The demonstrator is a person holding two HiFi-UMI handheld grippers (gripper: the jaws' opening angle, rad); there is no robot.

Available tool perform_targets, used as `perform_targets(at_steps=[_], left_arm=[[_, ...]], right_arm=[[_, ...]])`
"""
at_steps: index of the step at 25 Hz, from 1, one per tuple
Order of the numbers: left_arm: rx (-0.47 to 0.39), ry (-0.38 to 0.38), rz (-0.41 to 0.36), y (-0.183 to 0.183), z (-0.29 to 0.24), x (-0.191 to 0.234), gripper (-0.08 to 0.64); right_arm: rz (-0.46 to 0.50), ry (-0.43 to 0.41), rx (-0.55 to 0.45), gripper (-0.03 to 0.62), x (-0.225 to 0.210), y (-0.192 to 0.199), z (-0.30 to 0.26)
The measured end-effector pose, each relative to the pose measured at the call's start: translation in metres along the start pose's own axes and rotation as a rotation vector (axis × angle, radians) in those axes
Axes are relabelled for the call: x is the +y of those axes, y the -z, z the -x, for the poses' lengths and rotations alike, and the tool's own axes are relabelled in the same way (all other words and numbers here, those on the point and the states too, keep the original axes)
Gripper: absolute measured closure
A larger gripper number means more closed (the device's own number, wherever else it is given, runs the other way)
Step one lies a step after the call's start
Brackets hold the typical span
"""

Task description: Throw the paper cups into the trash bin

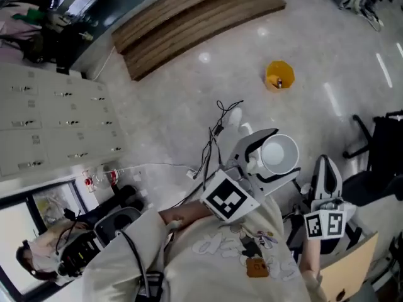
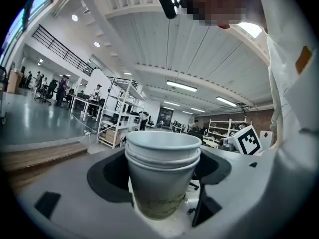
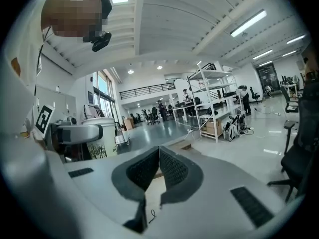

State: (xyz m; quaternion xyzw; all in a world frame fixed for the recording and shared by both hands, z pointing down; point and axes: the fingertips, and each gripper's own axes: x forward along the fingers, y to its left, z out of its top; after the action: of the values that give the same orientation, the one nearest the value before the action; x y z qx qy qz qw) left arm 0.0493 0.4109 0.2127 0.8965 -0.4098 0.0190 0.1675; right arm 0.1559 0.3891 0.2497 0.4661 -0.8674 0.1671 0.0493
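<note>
Yellow floor object [image 1: 279, 75] too small to identify, perhaps a bin; chair [image 1: 385, 145] cropped rightward.

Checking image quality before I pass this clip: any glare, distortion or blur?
Head view: bright glare streaks on the glossy floor, otherwise sharp. Left gripper view: strong fisheye bending, dark corners, paper cups in focus. Right gripper view: same fisheye.

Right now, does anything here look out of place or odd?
Nothing looks spilled or broken. The left tool grips several paper cups nested together, their rims stacked, rather than a single one. A small yellow container sits alone on the open floor.
</note>
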Motion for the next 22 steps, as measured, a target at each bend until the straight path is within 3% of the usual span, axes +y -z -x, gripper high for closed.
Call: perform_targets(at_steps=[5,8,10,13,22], left_arm=[[-0.087,-0.038,-0.088,-0.041,-0.011,0.089,0.189],[-0.062,-0.049,-0.151,-0.058,-0.019,0.152,0.189],[-0.023,-0.037,-0.132,-0.064,-0.033,0.188,0.189],[0.017,-0.043,-0.025,-0.072,-0.062,0.237,0.189],[0.140,0.052,-0.017,-0.063,-0.151,0.320,0.189]], right_arm=[[0.033,-0.075,0.038,0.584,0.019,-0.012,-0.101],[0.058,-0.100,0.051,0.584,0.029,-0.026,-0.168],[0.071,-0.081,0.048,0.584,0.026,-0.037,-0.203],[0.062,-0.042,0.046,0.584,0.012,-0.050,-0.253],[0.060,-0.012,0.056,0.584,-0.025,-0.054,-0.360]])
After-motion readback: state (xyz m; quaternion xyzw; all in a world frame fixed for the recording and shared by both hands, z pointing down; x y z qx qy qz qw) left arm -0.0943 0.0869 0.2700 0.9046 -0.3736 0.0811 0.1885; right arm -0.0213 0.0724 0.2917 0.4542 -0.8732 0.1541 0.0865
